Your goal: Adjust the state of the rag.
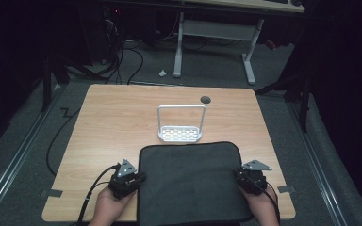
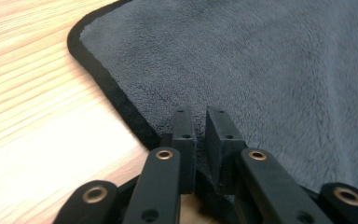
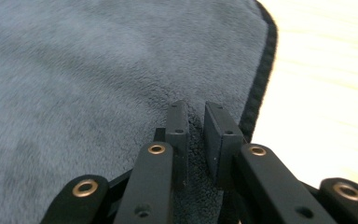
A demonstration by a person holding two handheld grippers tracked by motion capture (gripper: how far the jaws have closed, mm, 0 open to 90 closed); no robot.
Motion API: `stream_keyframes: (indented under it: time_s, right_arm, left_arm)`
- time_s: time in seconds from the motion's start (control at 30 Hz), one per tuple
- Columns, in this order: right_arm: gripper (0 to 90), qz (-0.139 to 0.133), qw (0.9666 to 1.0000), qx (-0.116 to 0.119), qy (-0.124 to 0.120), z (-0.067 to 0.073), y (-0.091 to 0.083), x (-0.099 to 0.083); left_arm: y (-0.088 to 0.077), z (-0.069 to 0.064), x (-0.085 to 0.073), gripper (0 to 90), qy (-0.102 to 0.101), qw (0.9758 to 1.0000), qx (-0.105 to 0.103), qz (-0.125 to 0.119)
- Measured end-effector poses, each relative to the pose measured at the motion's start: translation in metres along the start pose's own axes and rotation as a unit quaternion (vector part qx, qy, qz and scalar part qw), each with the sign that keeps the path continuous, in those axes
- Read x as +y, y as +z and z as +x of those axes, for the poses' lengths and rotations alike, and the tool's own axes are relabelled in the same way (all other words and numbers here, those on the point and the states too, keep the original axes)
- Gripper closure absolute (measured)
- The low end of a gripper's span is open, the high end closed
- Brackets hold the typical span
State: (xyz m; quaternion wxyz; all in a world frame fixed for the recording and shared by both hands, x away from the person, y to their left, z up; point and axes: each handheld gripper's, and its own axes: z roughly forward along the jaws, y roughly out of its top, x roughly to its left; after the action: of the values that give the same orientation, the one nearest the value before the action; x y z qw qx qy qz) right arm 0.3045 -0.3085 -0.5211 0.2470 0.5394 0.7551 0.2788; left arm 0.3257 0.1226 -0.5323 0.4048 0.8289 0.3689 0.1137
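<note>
You had the towel (image 1: 191,181) at the table's (image 1: 118,117) near edge, left gripper (image 1: 139,177) and right gripper (image 1: 239,175) each pinching a side hem. Soft, light and floppy, it was best held at those hems.

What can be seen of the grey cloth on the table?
The cloth is a dark grey, fleecy rectangle with rounded corners and a black stitched border. It lies spread flat on the near half of the wooden table, its near edge at the table's front edge, its far edge just short of a metal rack. The left gripper is shut on its left edge and the right gripper on its right edge, each pinching a small fold.
</note>
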Motion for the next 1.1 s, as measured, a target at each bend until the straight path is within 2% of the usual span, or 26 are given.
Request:
stream_keyframes:
  time_s: [0.07,0.1,0.23,0.27,0.3,0.33,0.43,0.47,0.5,0.6,0.73,0.77,0.83,1.1]
  right_arm:
    - [81.3,-0.002,1.0,0.001,0.005,-0.004,0.0,-0.001]
    - [81.2,-0.006,0.9999,0.003,0.009,-0.005,0.0,-0.002]
    - [78.5,-0.014,0.9999,-0.005,0.003,-0.001,-0.004,-0.002]
    - [75.0,-0.031,0.9994,-0.007,0.012,0.001,-0.011,-0.002]
    - [75.0,-0.031,0.9994,-0.007,0.012,0.001,-0.011,-0.002]
    - [72.1,-0.044,0.9989,-0.005,0.015,0.002,-0.016,-0.004]
    - [70.4,-0.047,0.9988,0.0,0.01,0.003,-0.02,-0.006]
    - [70.5,-0.047,0.9988,0.005,0.01,0.004,-0.02,-0.007]
    - [70.7,-0.043,0.999,0.012,0.007,0.005,-0.019,-0.008]
    - [73.2,-0.026,0.9996,0.013,0.002,0.007,-0.014,-0.01]
    - [72.6,-0.011,0.9997,0.017,0.009,0.006,-0.012,-0.014]
    - [72.6,-0.011,0.9997,0.017,0.009,0.006,-0.012,-0.014]
    - [72.6,-0.003,0.9997,0.021,0.015,0.007,-0.016,-0.017]
    - [71.2,-0.005,0.9997,0.02,0.015,0.007,-0.023,-0.024]
  left_arm:
    - [0.001,-0.003,0.001,83.6,0.008,1.0,0.004,0.001]
    - [0.001,-0.002,0.001,84.9,0.006,1.0,0.003,0.0]
    - [0.001,-0.001,0.0,84.3,-0.001,1.0,0.001,-0.004]
    - [-0.002,0.0,0.0,78.6,-0.003,0.9999,-0.006,-0.013]
    - [-0.002,0.0,0.0,76.5,-0.003,0.9999,-0.006,-0.013]
    - [-0.004,0.001,0.0,74.2,-0.006,0.9997,-0.005,-0.022]
    - [-0.008,0.01,0.003,71.3,-0.021,0.9988,0.004,-0.044]
    - [-0.007,0.014,0.006,69.3,-0.025,0.9985,0.012,-0.047]
    - [-0.005,0.019,0.01,66.2,-0.038,0.9977,0.023,-0.051]
    - [0.007,0.034,0.022,59.6,-0.07,0.9964,0.028,-0.04]
    - [0.027,0.042,0.036,54.1,-0.072,0.9961,0.048,-0.016]
    - [0.033,0.041,0.038,54.6,-0.061,0.9964,0.058,-0.004]
    - [0.04,0.037,0.04,56.4,-0.019,0.9956,0.092,0.002]
    - [0.045,0.049,0.048,57.7,-0.036,0.9948,0.094,0.01]
